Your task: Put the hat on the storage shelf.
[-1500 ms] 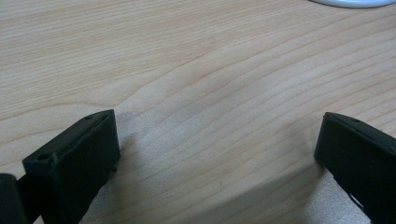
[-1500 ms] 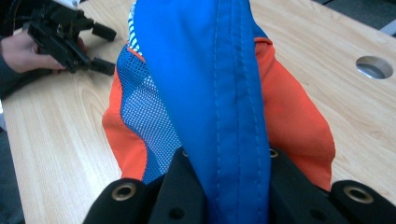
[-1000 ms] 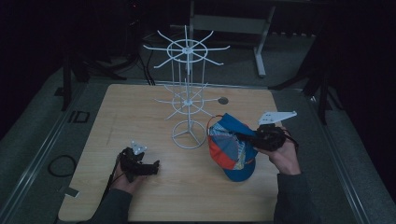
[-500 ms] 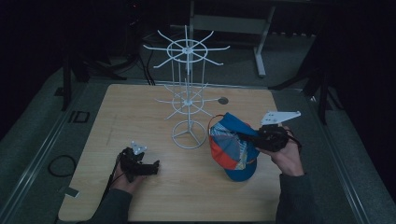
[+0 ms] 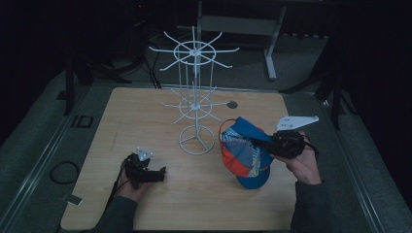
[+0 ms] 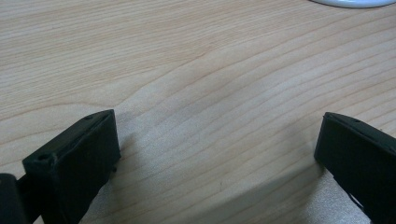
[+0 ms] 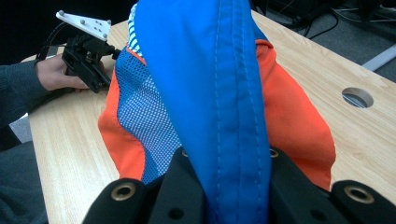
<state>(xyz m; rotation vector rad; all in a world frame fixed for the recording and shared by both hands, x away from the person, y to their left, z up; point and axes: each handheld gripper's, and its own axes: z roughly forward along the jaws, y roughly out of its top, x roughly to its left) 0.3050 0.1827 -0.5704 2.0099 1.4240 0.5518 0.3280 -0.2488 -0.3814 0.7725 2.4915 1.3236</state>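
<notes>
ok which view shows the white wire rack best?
High view: the white wire rack stands whole at the table's middle, both hook tiers and ring base visible, left of the cap clamped in the right gripper. Left gripper view catches a sliver of its base at the top edge.

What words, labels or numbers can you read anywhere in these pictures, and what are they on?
"ID": pale letters on the dark floor left of the table, faint, so read with doubt.
Cap held in the right tool: no logo or lettering in either view of it.
White wire rack, left tool, tabletop: no text.
</notes>
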